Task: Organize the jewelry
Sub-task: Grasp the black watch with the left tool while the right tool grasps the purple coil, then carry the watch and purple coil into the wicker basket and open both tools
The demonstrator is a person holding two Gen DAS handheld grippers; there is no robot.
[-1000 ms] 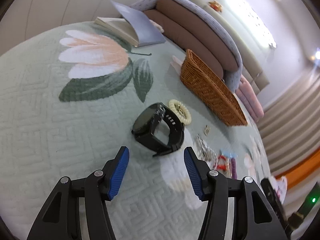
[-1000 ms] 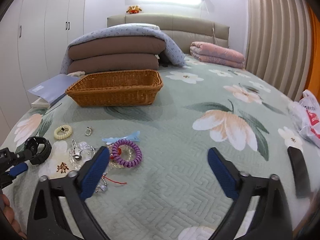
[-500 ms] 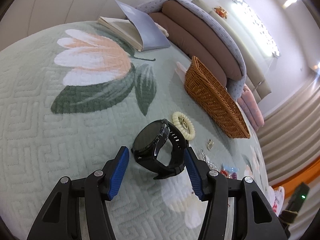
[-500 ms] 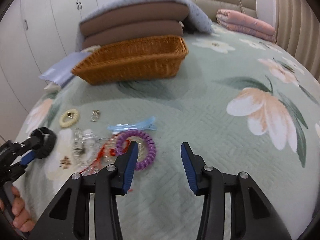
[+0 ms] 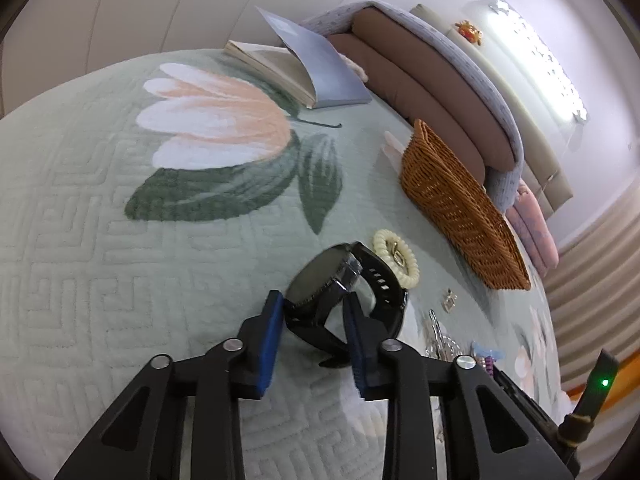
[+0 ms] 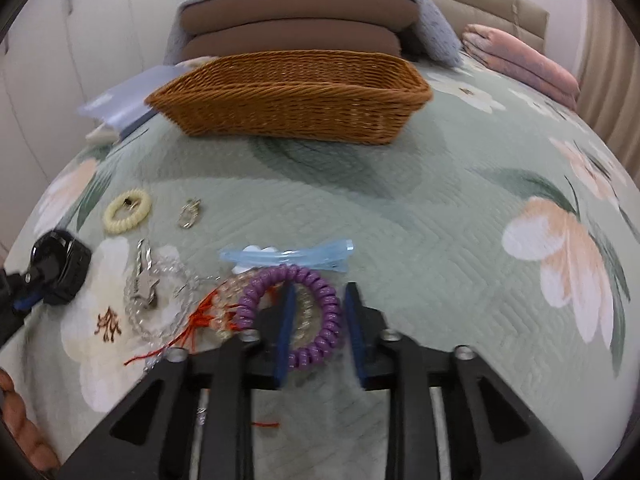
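Both sets of jaws are closing, having stood wide a second ago: the left gripper [image 5: 312, 316] now pinches the black watch [image 5: 340, 288], while the purple coil bracelet [image 6: 294, 316] sits between the right gripper [image 6: 320, 320] jaws, unclamped. Basket [image 6: 288, 96] lies beyond.

A bed [image 6: 420, 216] with a green flowered quilt carries a wicker basket [image 6: 292, 100] at the far side, with a book [image 6: 120, 108] to its left. Nearer lie a cream hair tie [image 6: 127, 210], a blue hair clip [image 6: 288, 258], a purple coil hair tie [image 6: 292, 316], clear beads [image 6: 160, 300] and a black watch [image 5: 344, 292] at left.
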